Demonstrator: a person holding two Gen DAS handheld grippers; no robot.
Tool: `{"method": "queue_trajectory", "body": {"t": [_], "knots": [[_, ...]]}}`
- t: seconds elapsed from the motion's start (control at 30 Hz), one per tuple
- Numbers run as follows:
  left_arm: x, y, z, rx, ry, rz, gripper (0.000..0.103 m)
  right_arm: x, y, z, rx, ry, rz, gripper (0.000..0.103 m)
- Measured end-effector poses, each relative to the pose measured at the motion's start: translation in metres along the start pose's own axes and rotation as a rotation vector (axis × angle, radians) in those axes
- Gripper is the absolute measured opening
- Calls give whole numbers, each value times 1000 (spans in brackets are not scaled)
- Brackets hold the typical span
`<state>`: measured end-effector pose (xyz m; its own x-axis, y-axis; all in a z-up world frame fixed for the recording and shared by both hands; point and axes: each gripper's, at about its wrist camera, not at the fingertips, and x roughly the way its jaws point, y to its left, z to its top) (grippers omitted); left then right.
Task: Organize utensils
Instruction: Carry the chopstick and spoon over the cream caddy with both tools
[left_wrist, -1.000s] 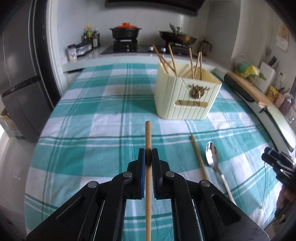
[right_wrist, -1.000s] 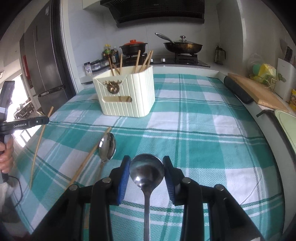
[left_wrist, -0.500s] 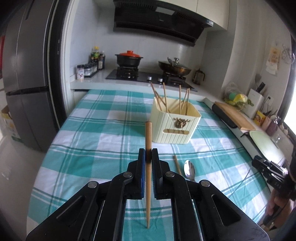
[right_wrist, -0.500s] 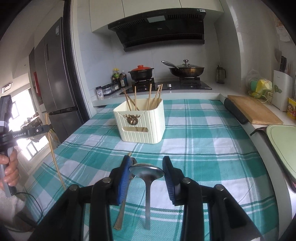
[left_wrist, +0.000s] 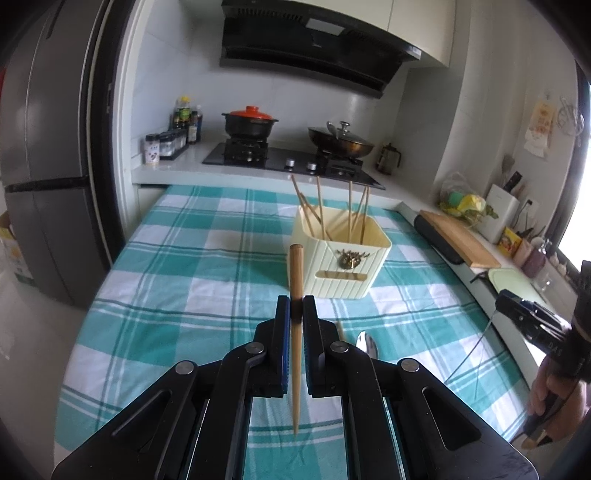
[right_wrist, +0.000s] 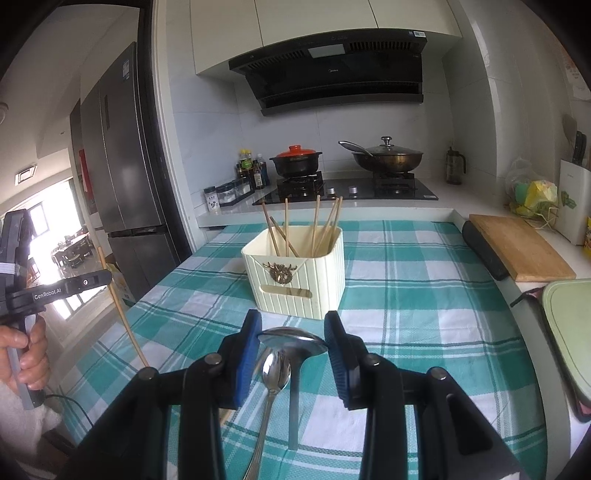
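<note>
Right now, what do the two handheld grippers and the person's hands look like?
Both are black linkage frames with silver pivot pins and blue ribbed pads. The left gripper carries white "GenRobot.AI" lettering on its side, and a thin black cable trails below its grip. The right gripper also trails a thin dark cable. A white fuzzy sleeve shows under the left hand.

R claw (right_wrist: 291, 341) pinches a steel spoon (right_wrist: 292, 338) by the bowl rims w/ its blue pads, handle hanging down clear of the table (right_wrist: 424, 332) w/ teal-check cloth; a 2nd spoon (right_wrist: 275, 369) lies flat on the cloth just under it. Cream ribbed holder (right_wrist: 299, 280) stands at 12 o'clock from the claw, several chopsticks (right_wrist: 314, 229) leaning inside. At 9 o'clock a hand (right_wrist: 26, 350) grips the L claw (right_wrist: 105, 277), clamped on one chopstick (right_wrist: 122, 314) slanting down, tip above the cloth; wooden board (right_wrist: 517, 247) sits at 2 o'clock.
</note>
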<state>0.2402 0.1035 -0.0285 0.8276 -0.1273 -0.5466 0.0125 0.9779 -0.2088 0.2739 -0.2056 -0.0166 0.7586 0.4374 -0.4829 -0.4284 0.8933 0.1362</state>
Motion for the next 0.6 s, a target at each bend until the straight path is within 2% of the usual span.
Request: {"method": "queue_trajectory", "body": {"t": [0.33,0.6], "knots": [[5,-7,38,33,-26,-34,5,19,0,52,-16,8,58,36],[13,-19,112,41,-113,-59,5,48,-6,122,-29,-20,72,36]]}}
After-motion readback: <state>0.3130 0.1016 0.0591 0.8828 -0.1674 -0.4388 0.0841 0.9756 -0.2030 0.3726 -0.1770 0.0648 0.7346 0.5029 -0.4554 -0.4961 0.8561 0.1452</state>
